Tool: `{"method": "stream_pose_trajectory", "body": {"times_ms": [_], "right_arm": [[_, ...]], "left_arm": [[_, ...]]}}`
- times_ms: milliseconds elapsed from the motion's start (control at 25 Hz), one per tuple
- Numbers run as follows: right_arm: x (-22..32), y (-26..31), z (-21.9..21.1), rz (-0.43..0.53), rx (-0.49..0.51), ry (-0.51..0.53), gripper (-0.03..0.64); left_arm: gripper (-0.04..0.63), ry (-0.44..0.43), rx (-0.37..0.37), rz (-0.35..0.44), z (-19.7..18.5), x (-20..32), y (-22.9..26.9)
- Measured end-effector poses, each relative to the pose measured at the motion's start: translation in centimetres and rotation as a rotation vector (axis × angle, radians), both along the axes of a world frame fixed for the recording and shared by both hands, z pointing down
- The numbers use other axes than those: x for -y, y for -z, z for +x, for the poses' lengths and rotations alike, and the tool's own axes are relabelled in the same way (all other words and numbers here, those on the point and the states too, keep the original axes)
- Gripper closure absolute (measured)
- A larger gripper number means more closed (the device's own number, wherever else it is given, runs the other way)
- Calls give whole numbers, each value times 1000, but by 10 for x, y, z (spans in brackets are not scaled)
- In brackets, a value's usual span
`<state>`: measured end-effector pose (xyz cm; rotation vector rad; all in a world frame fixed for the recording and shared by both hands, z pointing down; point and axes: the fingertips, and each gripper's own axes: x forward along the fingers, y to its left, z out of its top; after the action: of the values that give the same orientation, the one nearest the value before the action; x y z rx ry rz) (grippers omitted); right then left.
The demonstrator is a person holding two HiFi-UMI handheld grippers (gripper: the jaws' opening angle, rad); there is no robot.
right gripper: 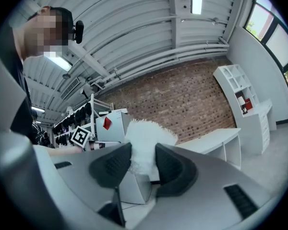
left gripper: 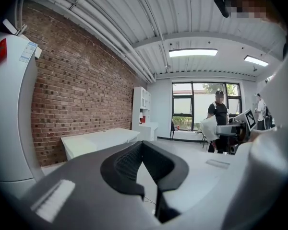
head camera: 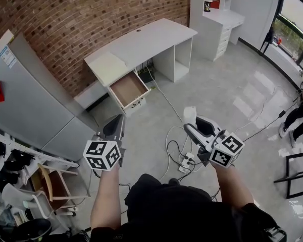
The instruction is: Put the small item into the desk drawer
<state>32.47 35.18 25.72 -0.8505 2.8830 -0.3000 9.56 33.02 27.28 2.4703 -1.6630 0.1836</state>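
My right gripper (head camera: 191, 126) is shut on a small white fluffy item (head camera: 190, 113), held above the floor. In the right gripper view the fluffy item (right gripper: 145, 145) sits squeezed between the two dark pads (right gripper: 110, 164). My left gripper (head camera: 116, 121) is to its left, jaws together and holding nothing; in its own view the left gripper (left gripper: 142, 145) has its pad tips meeting. The white desk (head camera: 141, 42) stands against the brick wall ahead. Its drawer (head camera: 129, 89) is pulled open at the desk's left end and looks bare inside. Both grippers are well short of it.
A tall grey appliance (head camera: 35, 100) fills the left. Cables and a power strip (head camera: 184, 163) lie on the floor under my hands. A wooden chair (head camera: 55, 185) is at lower left and a white shelf unit (head camera: 222, 19) at the back right. A person in black (head camera: 300, 117) stands at right.
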Motion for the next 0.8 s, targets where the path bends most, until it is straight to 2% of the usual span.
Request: {"method": "stream_pose_trajectory", "body": {"times_ms": [360, 800], "right_arm": [[30, -19, -22, -49, -24, -5, 462], [129, -28, -118, -84, -54, -23, 462]], "left_arm": [[584, -28, -40, -20, -16, 31, -22], [584, -68, -36, -27, -110, 127, -30]]}}
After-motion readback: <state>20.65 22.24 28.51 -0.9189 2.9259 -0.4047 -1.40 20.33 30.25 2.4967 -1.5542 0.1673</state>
